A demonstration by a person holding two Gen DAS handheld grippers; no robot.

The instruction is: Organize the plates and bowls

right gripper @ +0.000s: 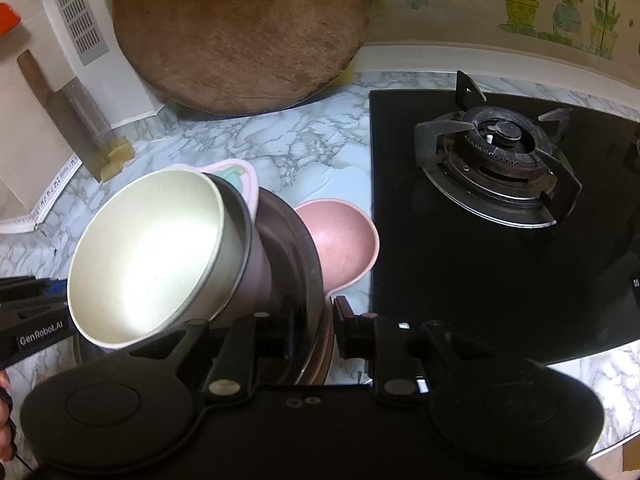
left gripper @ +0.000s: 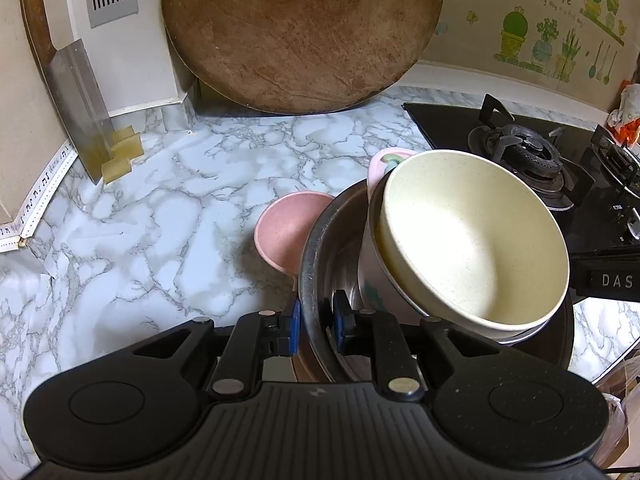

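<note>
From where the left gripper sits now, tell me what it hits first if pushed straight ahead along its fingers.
The left gripper already has the rim of the wide steel basin between its blue pads. Pushed straight on, it would probably drive into that basin's wall, then the tilted cream bowl stacked inside; depth is unclear.

Ahead of my black left gripper (left gripper: 316, 326), with its blue pads (left gripper: 295, 322), the marble-patterned counter (left gripper: 160, 216) runs white with grey veins. The tilted bowl (left gripper: 476, 240) just past my fingers is speckled cream, nested in a pale pink cup (left gripper: 374, 284) inside a silvery steel bowl (left gripper: 316, 256). Beyond sits a dusty pink bowl (left gripper: 284, 228). Farther off leans a brown wooden board (left gripper: 300, 32). To the right lies the glossy black stove (right gripper: 460, 240), and the wall sticker (left gripper: 560, 28) shows green potted plants.
</note>
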